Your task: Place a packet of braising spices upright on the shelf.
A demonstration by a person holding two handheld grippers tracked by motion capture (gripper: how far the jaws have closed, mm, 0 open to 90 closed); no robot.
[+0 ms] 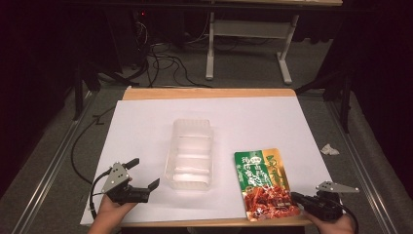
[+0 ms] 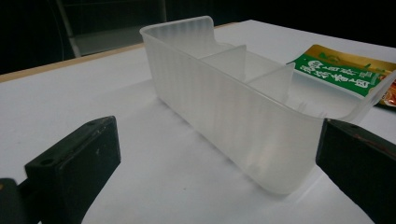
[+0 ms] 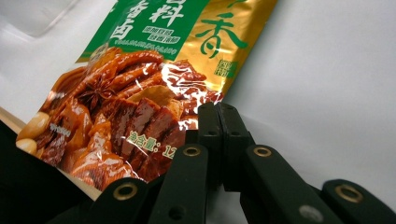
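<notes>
In the high view, a clear plastic tray (image 1: 190, 155) is seen in the middle of the white sheet (image 1: 146, 122) that covers the table (image 1: 204, 93), and a green and gold snack packet (image 1: 265, 184) lies flat just to the right of it, near the front edge. The left gripper (image 1: 144, 174) is held by a hand (image 1: 109, 210) at the front left, near the tray but apart from it, and its jaws are spread wide with nothing between them. The right gripper (image 1: 296, 197) is held at the front right, with its tip at the lower right corner of the packet. A small crumpled paper (image 1: 329, 149) lies on the floor to the right of the table. In the left gripper view, the tray (image 2: 233, 107) is shown upright with dividers inside, and the near corner of it stands between the two open jaws without being touched; the packet (image 2: 345, 72) is seen behind it. In the right gripper view, the jaws are pressed together at the right gripper (image 3: 219, 112), at the edge of the packet (image 3: 140, 93); whether the edge is pinched between them cannot be told
</notes>
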